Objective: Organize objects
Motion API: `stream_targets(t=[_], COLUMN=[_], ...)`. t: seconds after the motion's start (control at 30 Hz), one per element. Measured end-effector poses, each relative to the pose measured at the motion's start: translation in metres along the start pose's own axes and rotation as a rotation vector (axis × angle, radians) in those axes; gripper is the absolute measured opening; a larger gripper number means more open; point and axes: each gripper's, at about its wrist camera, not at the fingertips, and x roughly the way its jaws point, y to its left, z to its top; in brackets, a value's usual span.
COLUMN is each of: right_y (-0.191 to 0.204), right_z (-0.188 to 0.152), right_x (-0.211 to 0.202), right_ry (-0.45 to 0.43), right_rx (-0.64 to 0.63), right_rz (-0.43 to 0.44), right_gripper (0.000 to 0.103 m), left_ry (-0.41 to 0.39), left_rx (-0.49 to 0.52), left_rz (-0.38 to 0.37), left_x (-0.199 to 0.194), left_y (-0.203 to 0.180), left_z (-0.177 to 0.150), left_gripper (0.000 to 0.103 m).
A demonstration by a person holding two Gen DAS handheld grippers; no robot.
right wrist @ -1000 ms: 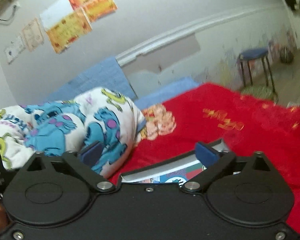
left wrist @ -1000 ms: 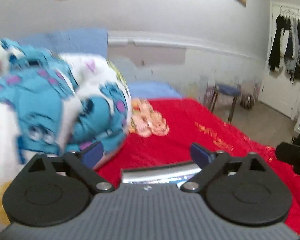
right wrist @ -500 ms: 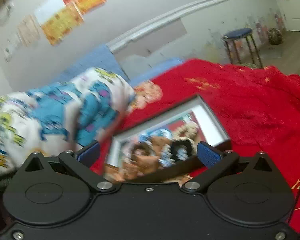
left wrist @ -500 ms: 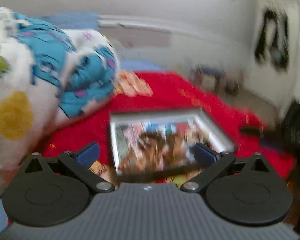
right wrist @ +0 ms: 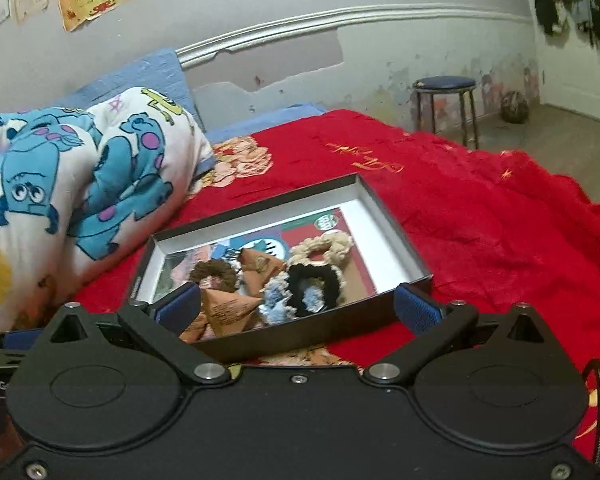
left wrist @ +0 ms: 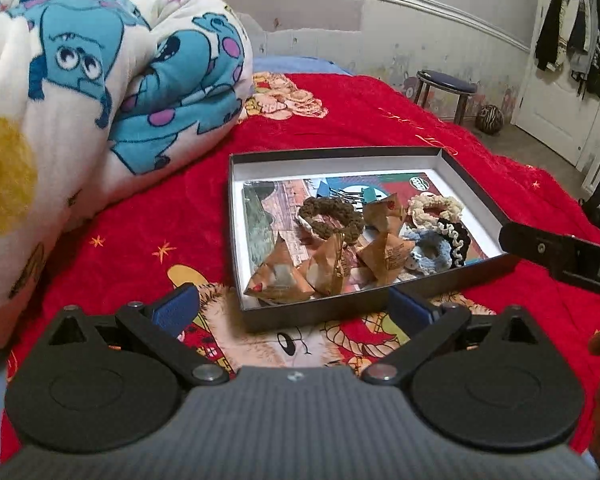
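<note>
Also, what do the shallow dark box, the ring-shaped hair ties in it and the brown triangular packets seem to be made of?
The box looks like matte cardboard: thin straight walls, dark outside, white inside. The hair ties seem crocheted yarn, soft and ruffled, in brown, cream, black and light blue. The triangular packets look like creased brown paper or foil with print; which one I cannot tell.

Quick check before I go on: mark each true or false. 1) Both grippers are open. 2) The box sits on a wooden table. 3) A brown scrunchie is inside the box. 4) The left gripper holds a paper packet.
1) True: the left gripper and right gripper are both open and empty.
2) False: the box lies on the red blanket.
3) True: the brown scrunchie is inside.
4) False: the paper packets lie in the box.
</note>
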Motion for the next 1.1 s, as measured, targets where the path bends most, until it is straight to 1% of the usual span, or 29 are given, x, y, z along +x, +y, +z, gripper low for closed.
stream_targets(t=[0.1, 0.27, 0.47, 0.6, 0.8, 1.1], right_y=[-0.001, 0.000, 0.005, 0.005, 0.009, 0.009], right_z=[-0.001, -0.003, -0.004, -0.004, -0.005, -0.005], right_x=[0.004, 0.009, 0.007, 0.008, 0.007, 0.010], right_ry=[0.006, 0.038, 0.034, 0.040, 0.032, 0.042], right_rx=[-0.011, -0.025, -0.043, -0.027, -0.056, -0.056], right_rz=[-0.022, -0.016, -0.010, 0.001, -0.003, 0.002], right_gripper=[0.103, 0.103, 0.103, 0.103, 0.103, 0.103], left_ry=[0.018, 0.017, 0.023, 0.016, 0.020, 0.026], left_rx=[-0.013, 0.014, 0.019, 0.027, 0.029, 0.031], left_rz=[-0.015, 0.006, -0.013, -0.008, -0.002, 0.004], left_x=[0.002, 0.003, 0.001, -0.001, 0.000, 0.002], left_y=[0.002, -0.001, -0.003, -0.005, -0.005, -0.005], left_z=[0.000, -0.001, -0.001, -0.002, -0.002, -0.003], left_gripper=[0.103, 0.103, 0.103, 0.103, 0.103, 0.103])
